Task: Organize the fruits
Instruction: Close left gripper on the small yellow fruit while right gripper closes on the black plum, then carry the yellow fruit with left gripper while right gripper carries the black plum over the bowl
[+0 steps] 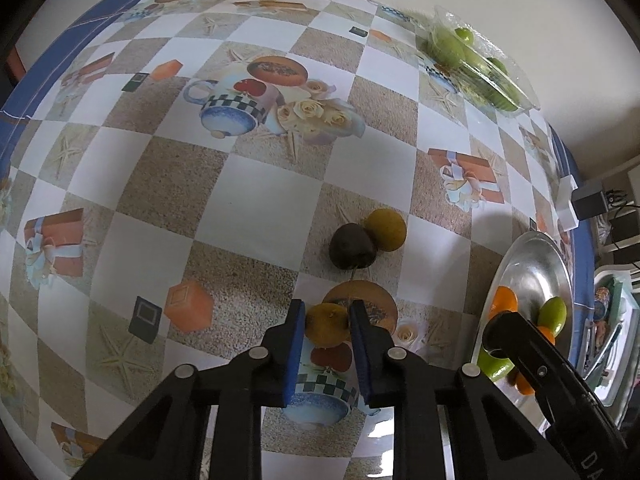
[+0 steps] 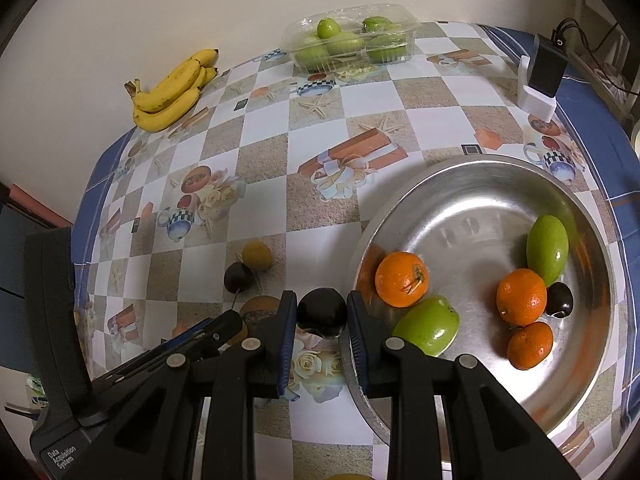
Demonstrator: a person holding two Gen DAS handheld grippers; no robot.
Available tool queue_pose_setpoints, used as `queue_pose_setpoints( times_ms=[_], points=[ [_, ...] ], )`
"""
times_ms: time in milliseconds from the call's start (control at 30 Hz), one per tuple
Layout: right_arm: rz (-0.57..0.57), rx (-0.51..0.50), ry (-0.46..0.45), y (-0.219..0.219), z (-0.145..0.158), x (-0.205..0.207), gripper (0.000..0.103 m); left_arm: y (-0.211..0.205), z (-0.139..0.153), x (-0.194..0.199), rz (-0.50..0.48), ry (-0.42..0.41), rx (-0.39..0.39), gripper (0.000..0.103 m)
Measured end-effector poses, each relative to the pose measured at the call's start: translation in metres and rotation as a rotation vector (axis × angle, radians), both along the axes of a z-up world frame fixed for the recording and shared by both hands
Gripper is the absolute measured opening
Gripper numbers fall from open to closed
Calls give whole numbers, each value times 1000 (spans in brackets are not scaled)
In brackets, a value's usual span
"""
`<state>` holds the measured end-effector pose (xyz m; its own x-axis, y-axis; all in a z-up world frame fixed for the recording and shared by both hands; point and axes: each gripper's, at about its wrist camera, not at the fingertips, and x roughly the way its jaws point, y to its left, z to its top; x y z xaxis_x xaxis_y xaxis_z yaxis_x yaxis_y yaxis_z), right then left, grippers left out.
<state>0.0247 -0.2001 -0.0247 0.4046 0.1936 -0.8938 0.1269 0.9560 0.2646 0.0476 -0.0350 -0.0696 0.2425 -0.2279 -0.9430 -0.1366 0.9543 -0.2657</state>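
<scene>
- Pinched between the blue pads of the left gripper (image 1: 326,326): a small round yellow-brown fruit (image 1: 326,328), dull-skinned, just above the tablecloth (image 1: 256,208).
- Pinched in the right gripper (image 2: 322,314): a dark, glossy round fruit (image 2: 322,312), hanging near the rim of the metal bowl (image 2: 480,168).
- Could have slipped: smooth round skins, held only at the sides, prone to rolling out if tilted or squeezed unevenly.
- Could have bruised under too hard a squeeze; softness hard to judge from here.
- Risk of clipping the bowl's rim on the way in, or knocking the oranges (image 2: 402,278) and green fruit (image 2: 426,326) already inside.
- Left on the cloth, touching: another dark fruit (image 1: 352,248) and a yellowish one (image 1: 386,228), easily nudged away on slick, checked vinyl.
- Further off: bananas (image 2: 172,92) and a clear, thin plastic box (image 2: 352,38) of green fruit.
</scene>
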Motion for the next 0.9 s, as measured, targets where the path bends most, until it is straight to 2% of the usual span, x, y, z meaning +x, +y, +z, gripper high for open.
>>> queue_pose_setpoints(
  times_ms=[400, 600, 767, 900],
  points=[
    [1, 1, 7, 0, 0, 0, 27, 1, 4, -1, 4, -10, 0, 20],
    [-1, 2, 9, 0, -1, 0, 27, 8, 3, -1, 32, 3, -12, 23],
    [-2, 1, 10, 0, -1, 0, 27, 5, -2, 0, 26, 21, -10, 34],
    [-5, 7, 12, -2, -2, 1, 27, 3, -4, 0, 19, 23, -3, 34]
  ],
)
